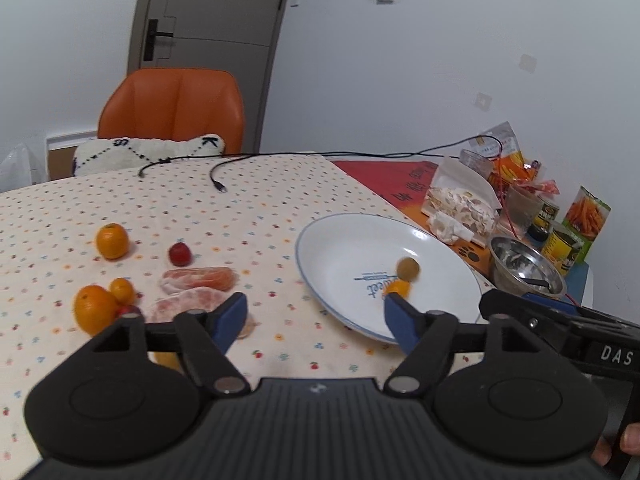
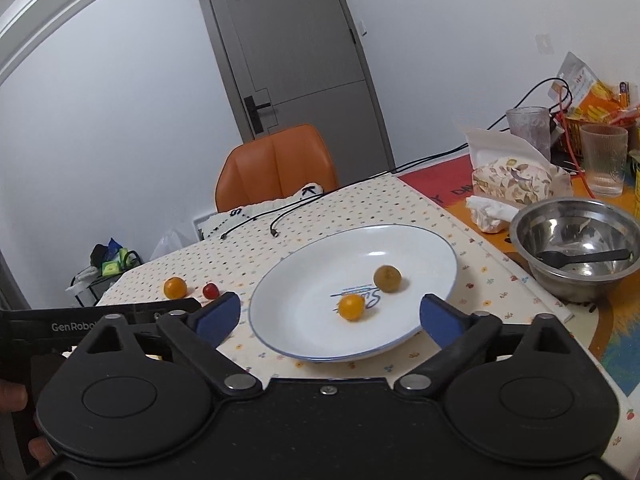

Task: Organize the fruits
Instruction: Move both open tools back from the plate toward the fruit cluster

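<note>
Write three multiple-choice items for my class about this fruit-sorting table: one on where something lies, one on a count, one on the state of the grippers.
1. Where does the metal bowl stand relative to the white plate?
A. On the plate
B. To the plate's right
C. On the orange chair

2. How many small fruits lie on the plate?
A. Two
B. Four
C. None

3. What state are the two grippers in?
A. Both shut on fruit
B. One open, one shut
C. Both open and holding nothing

Key:
1 B, since the right wrist view shows the bowl on the table past the plate's right rim.
2 A, an orange fruit and an olive-brown fruit.
3 C, as the left gripper and the right gripper each show blue pads wide apart with nothing between them.
</note>
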